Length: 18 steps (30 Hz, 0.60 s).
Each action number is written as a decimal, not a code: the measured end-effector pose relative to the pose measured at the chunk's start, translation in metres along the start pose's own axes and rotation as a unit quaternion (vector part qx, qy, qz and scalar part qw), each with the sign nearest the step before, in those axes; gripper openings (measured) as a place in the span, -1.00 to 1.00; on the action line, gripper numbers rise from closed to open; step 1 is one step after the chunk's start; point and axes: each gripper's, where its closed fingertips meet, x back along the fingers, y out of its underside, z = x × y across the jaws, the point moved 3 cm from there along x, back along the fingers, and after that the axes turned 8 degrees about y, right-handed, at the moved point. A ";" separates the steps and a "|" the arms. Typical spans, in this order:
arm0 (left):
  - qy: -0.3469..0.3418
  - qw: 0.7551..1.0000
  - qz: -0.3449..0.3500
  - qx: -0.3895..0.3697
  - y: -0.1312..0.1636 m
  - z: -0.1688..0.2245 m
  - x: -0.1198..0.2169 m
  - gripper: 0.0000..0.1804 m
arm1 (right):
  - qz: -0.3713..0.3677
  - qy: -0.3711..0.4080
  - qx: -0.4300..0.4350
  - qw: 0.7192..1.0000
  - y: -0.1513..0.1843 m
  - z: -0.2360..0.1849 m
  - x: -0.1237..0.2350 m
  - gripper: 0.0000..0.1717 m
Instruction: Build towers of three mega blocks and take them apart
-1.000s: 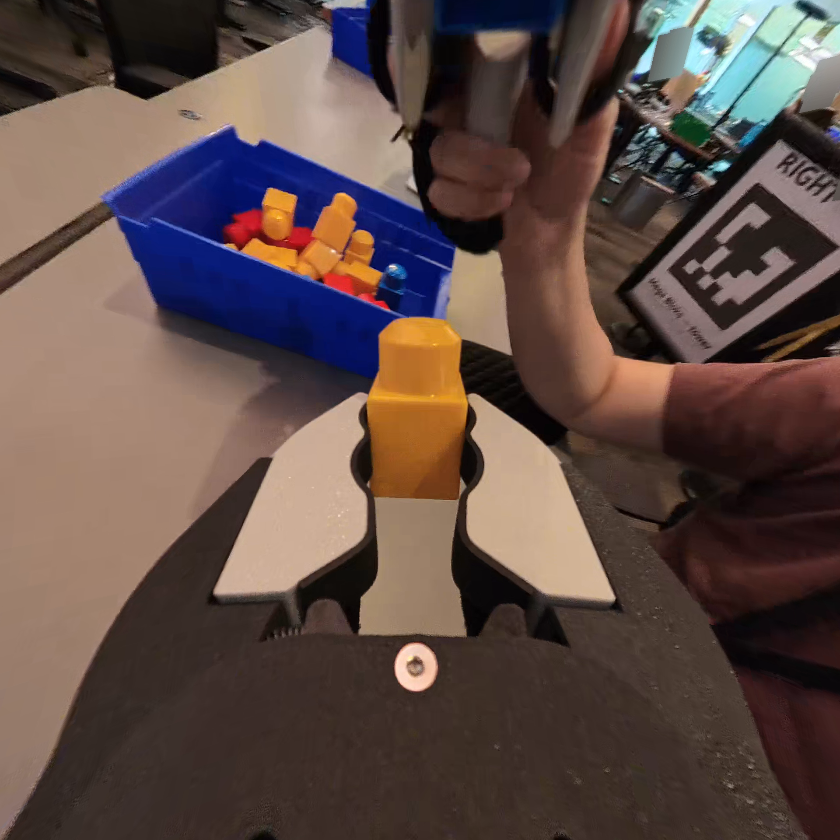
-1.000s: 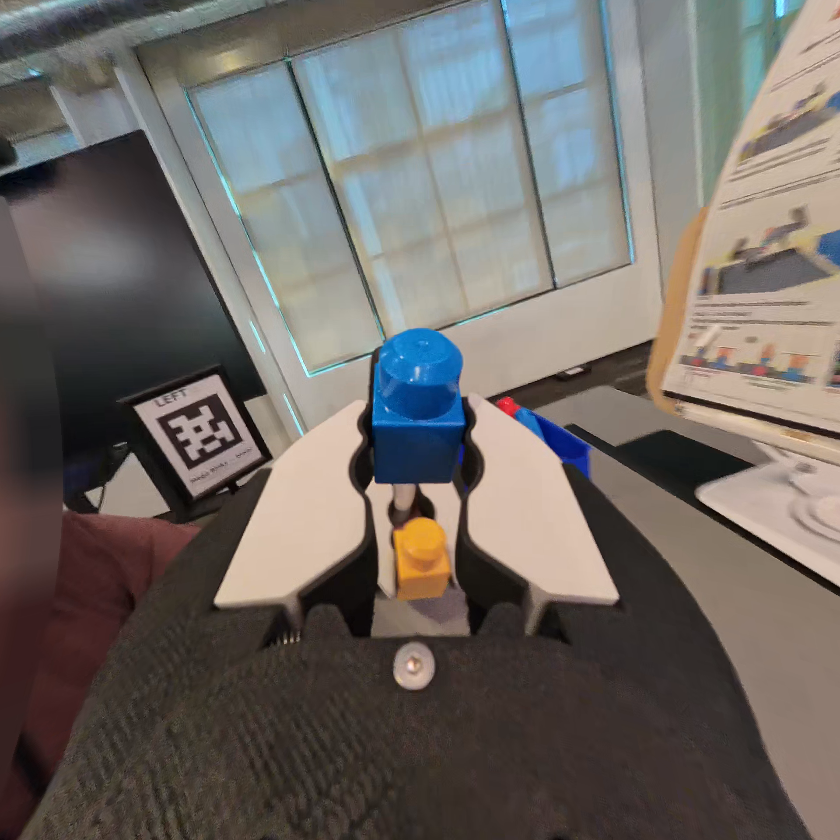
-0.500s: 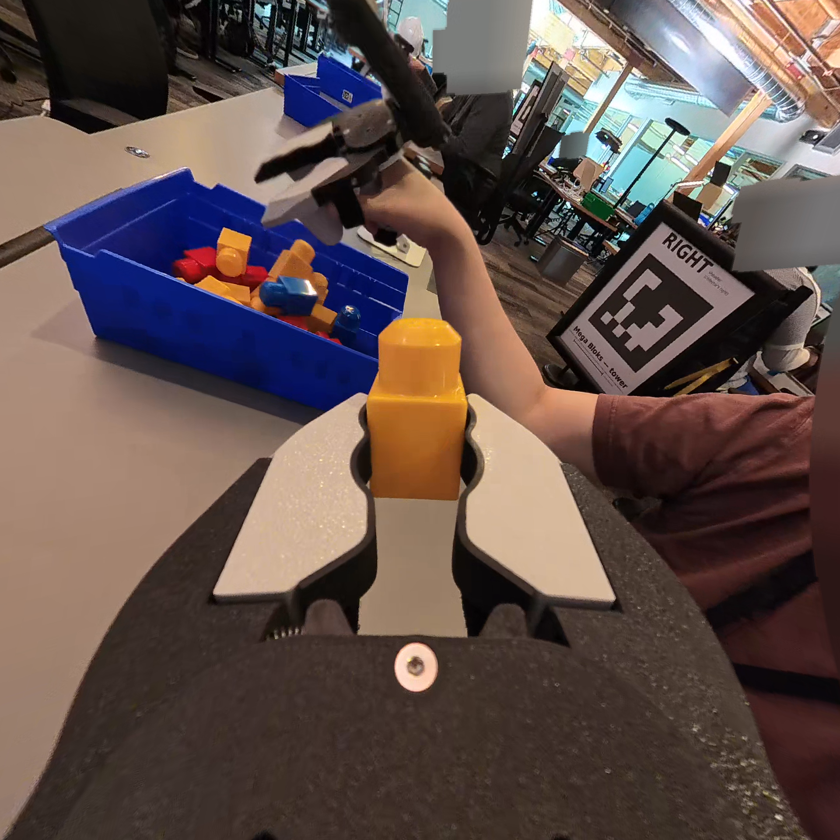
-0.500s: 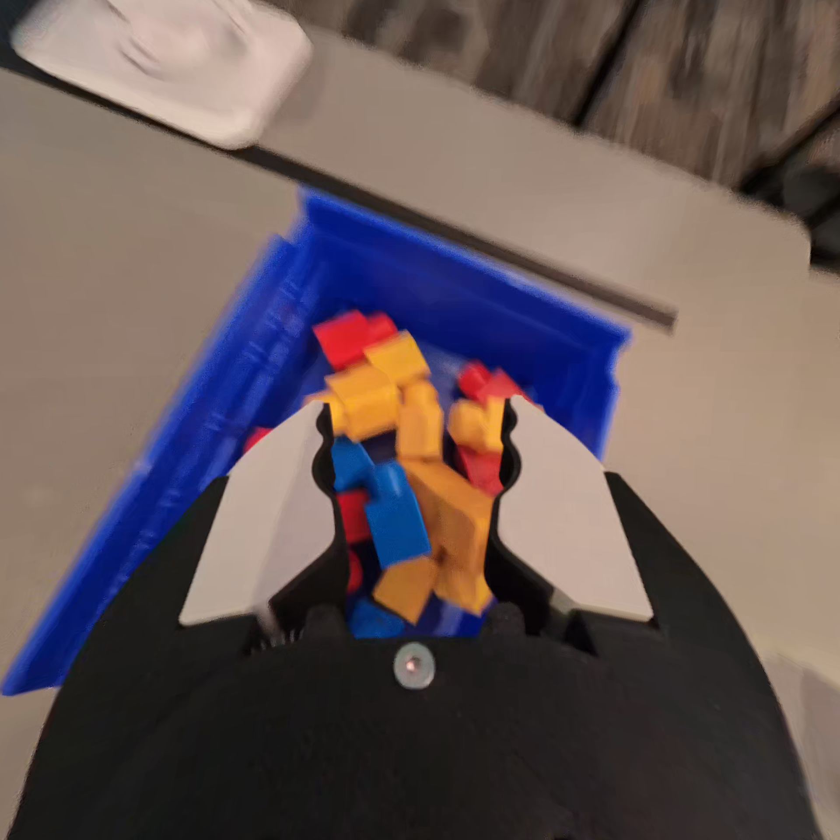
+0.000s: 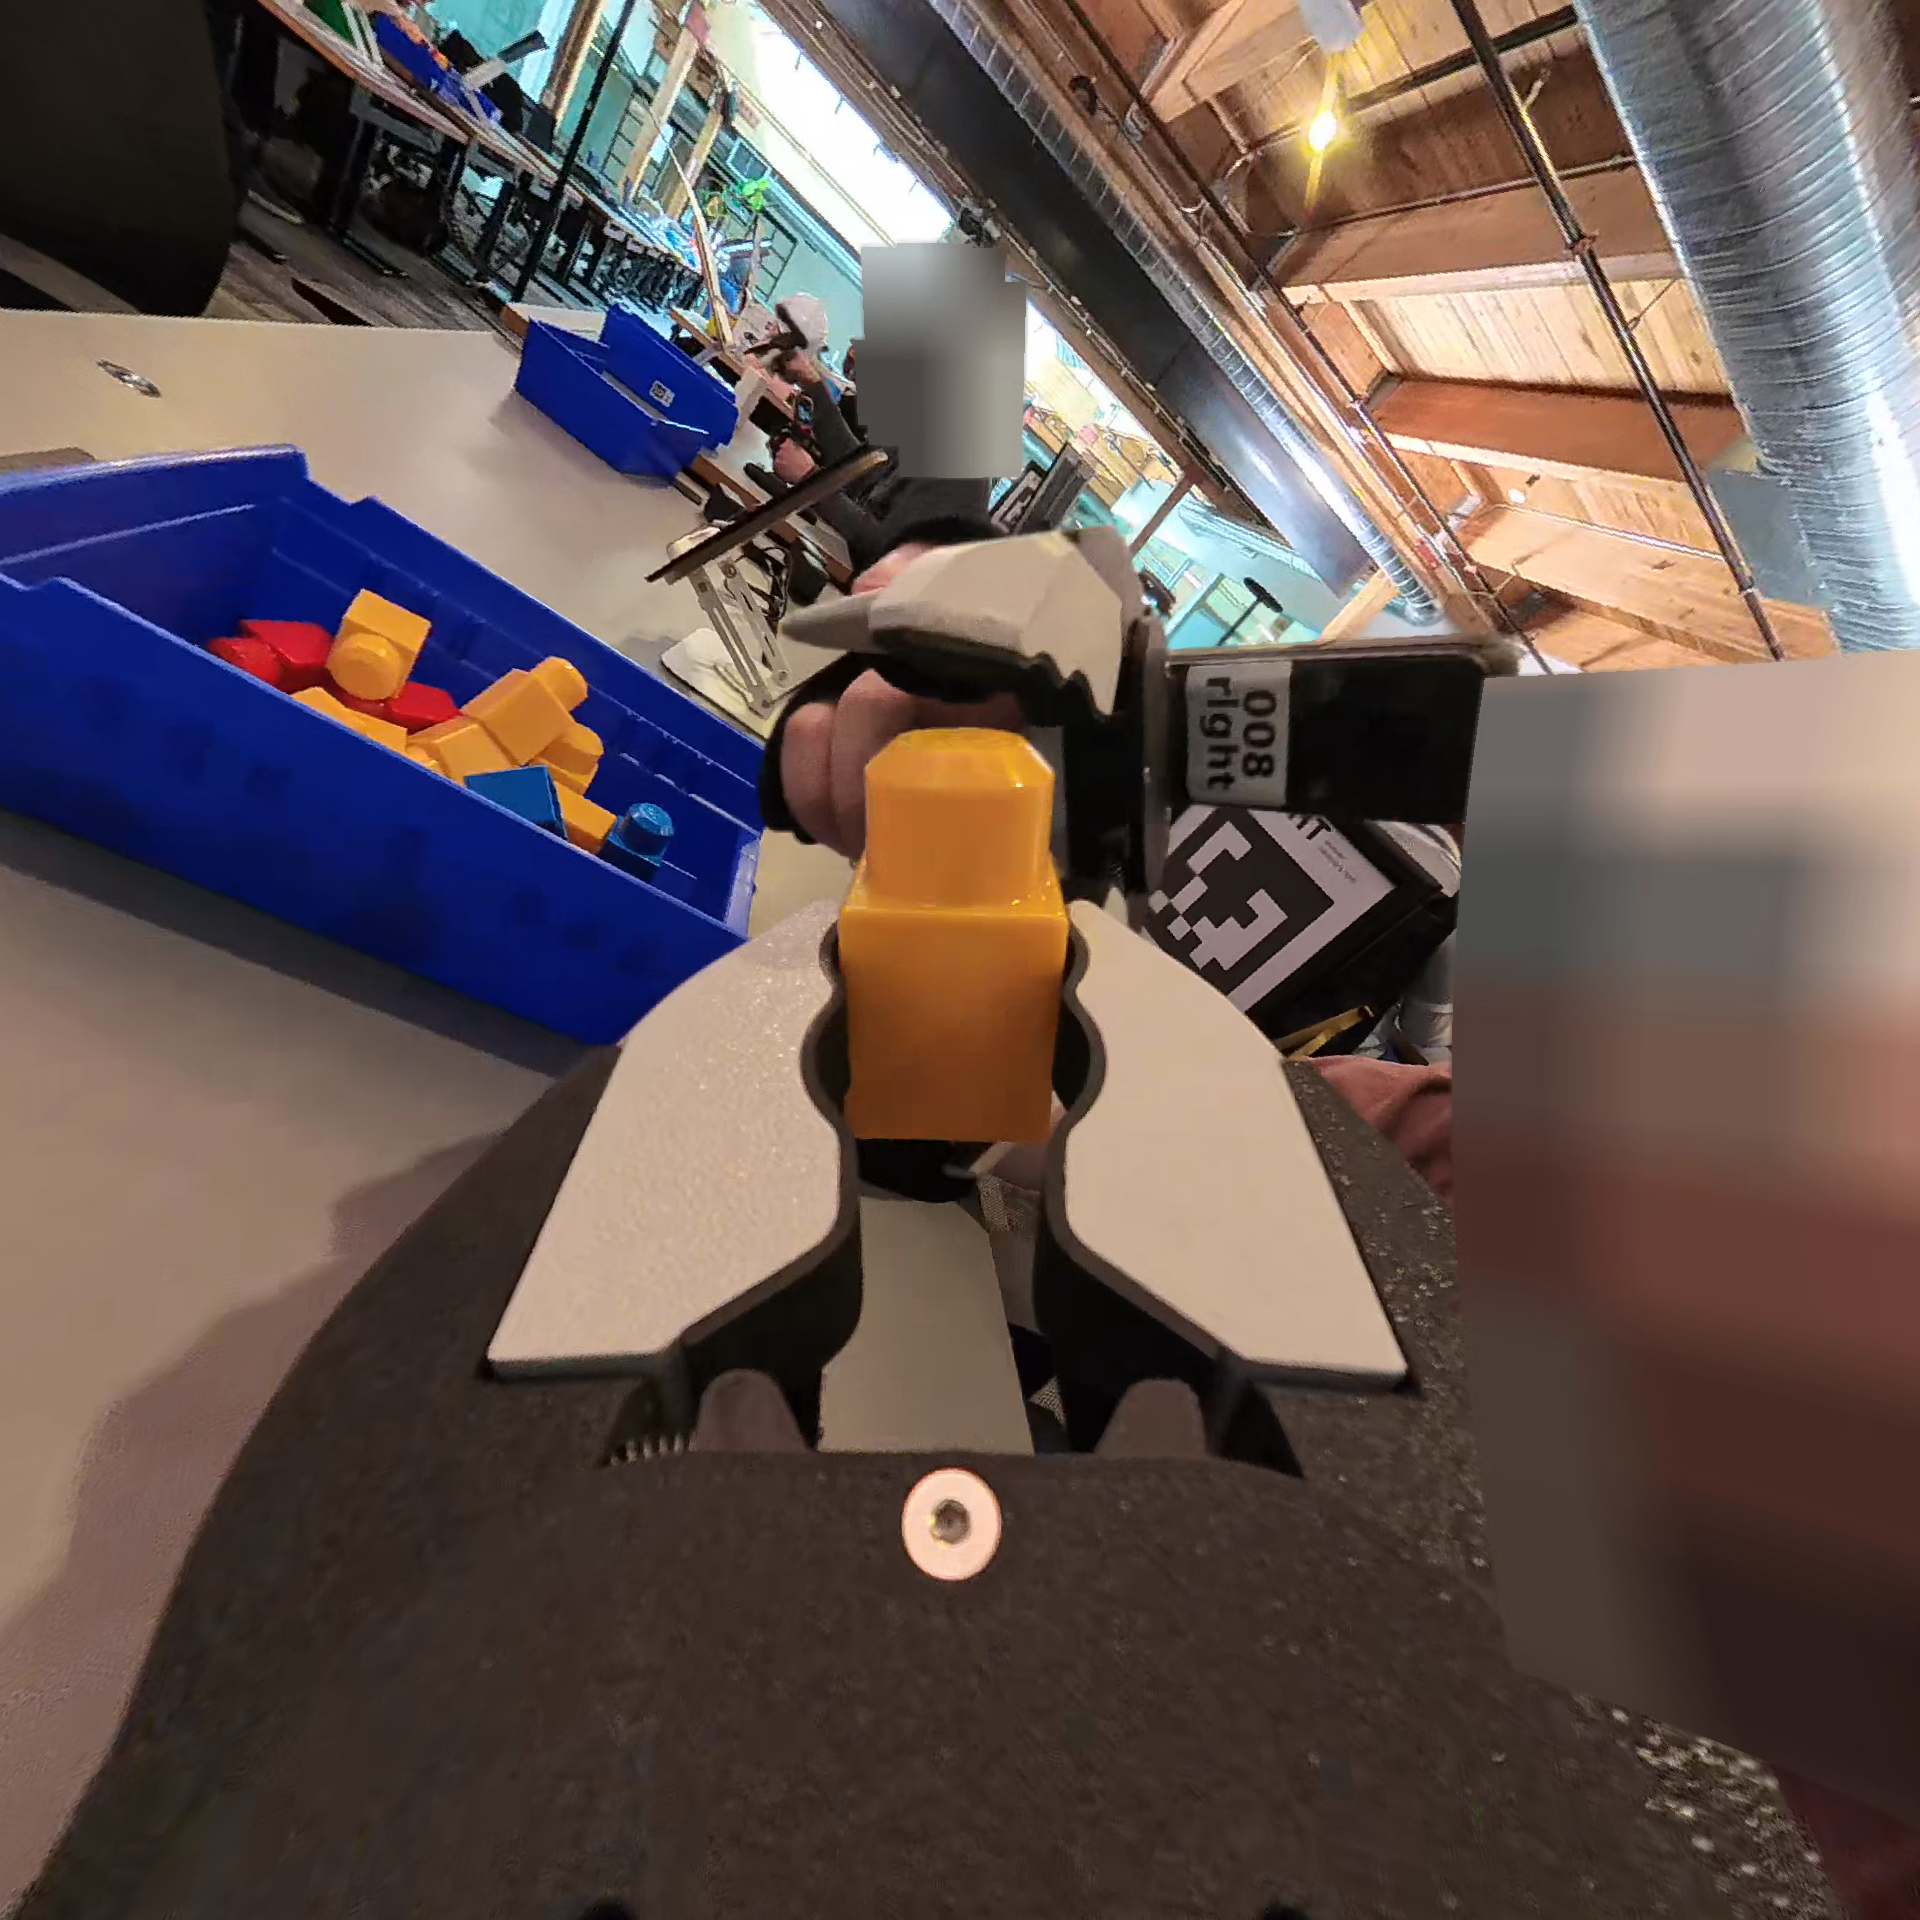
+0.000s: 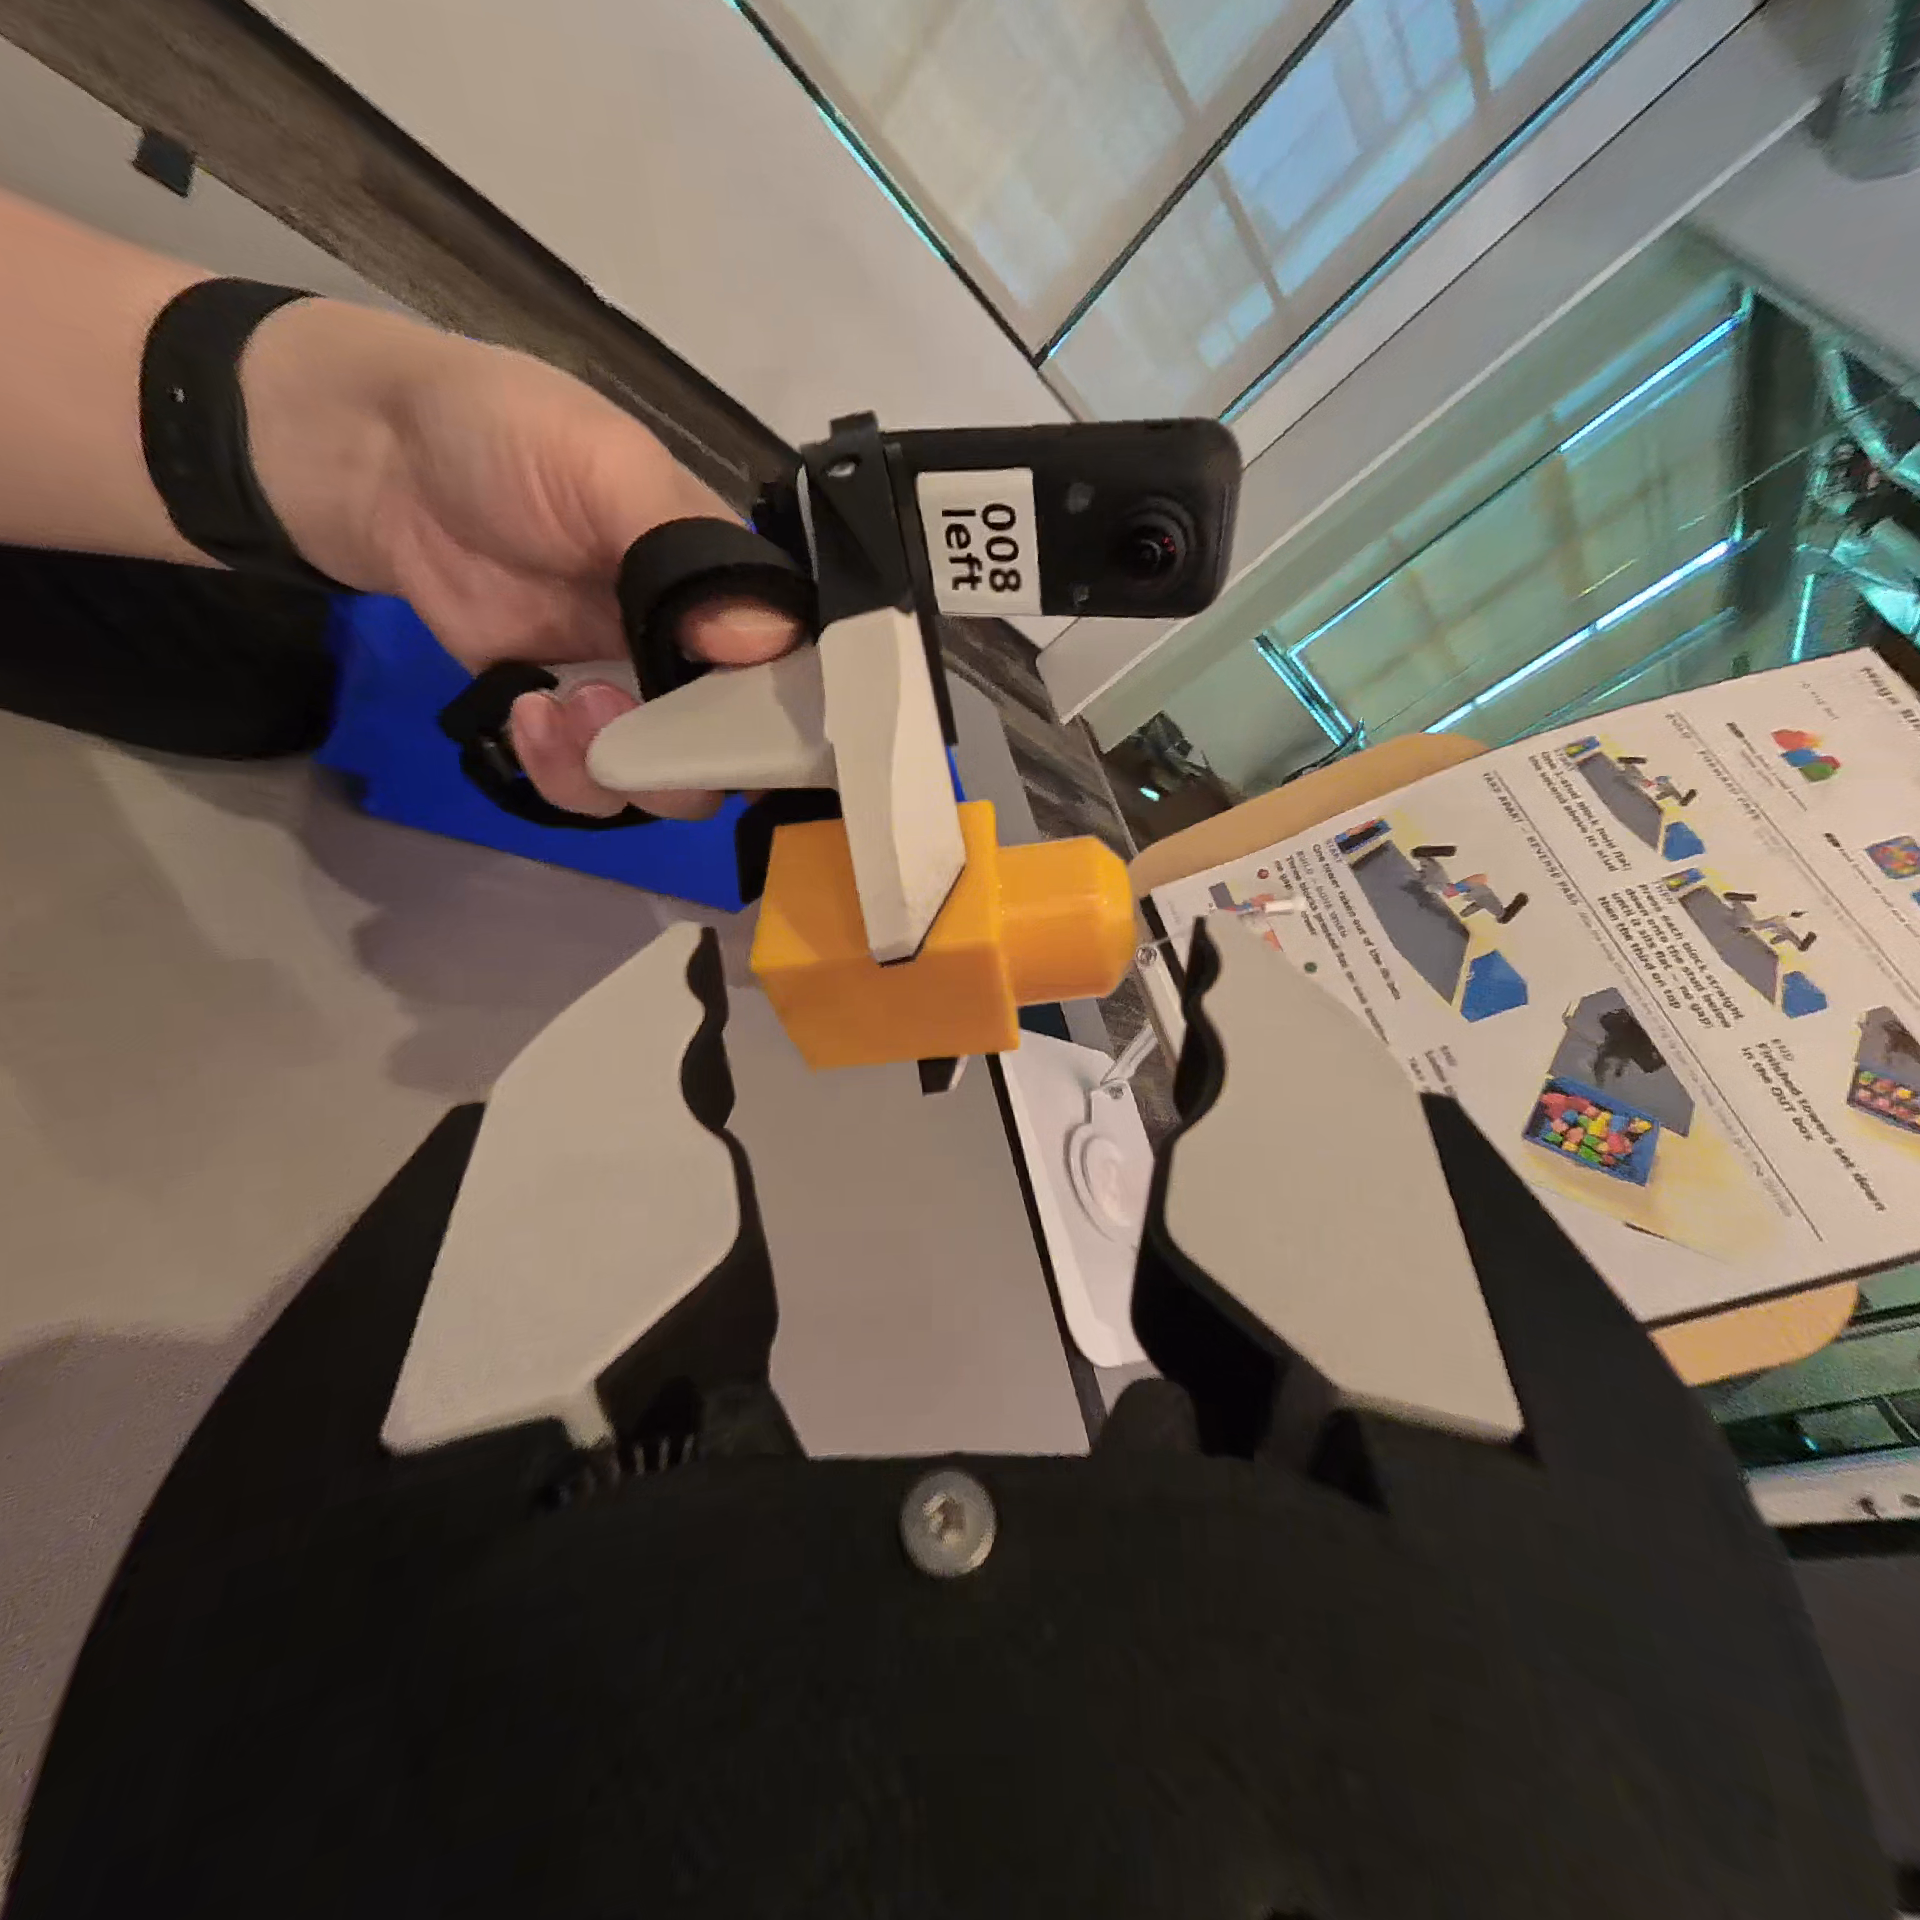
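Gripping a yellow block (image 5: 951, 977), the left gripper (image 5: 951, 1023) is hiding its lower end; beyond it the right gripper (image 6: 951, 997) is gaping empty, apparently just short of it.

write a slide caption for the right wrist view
Open right gripper faces the left gripper clamping a yellow block.

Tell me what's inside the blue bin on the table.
The blue bin holds loose yellow blocks, red blocks and blue blocks. Its near wall and the pile hide whatever lies underneath.
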 end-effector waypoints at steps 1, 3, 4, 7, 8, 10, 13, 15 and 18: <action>0.004 1.000 -0.004 -0.002 0.001 0.002 -0.001 -0.60 | 0.008 -0.002 -0.005 1.000 -0.001 -0.001 -0.001 -0.12; 0.004 1.000 -0.009 -0.004 0.001 0.004 -0.003 -0.60 | 0.016 -0.006 0.000 1.000 -0.001 -0.002 0.000 -0.17; 0.006 1.000 -0.011 -0.002 0.002 0.005 -0.004 -0.60 | 0.018 -0.006 0.006 1.000 -0.002 -0.002 0.001 -0.18; 0.019 1.000 -0.011 0.005 -0.001 0.011 -0.002 -0.50 | 0.008 0.000 0.012 1.000 -0.004 0.007 0.011 -0.18; 0.014 1.000 -0.010 0.003 -0.004 0.013 0.002 -0.45 | -0.005 0.011 0.016 1.000 0.001 0.016 0.018 -0.18; -0.022 1.000 -0.008 -0.021 -0.013 0.014 0.016 -0.35 | -0.062 0.034 -0.008 0.997 0.024 0.045 0.040 -0.18; -0.164 0.980 -0.004 -0.111 -0.032 0.008 0.054 -0.28 | -0.235 0.065 -0.133 0.961 0.111 0.088 0.092 -0.18; -0.263 0.949 0.002 -0.174 -0.046 0.010 0.087 -0.21 | -0.379 0.087 -0.193 0.901 0.187 0.096 0.134 -0.18; -0.396 0.889 0.013 -0.229 -0.061 0.019 0.145 -0.18 | -0.508 0.069 -0.261 0.818 0.265 0.080 0.174 -0.17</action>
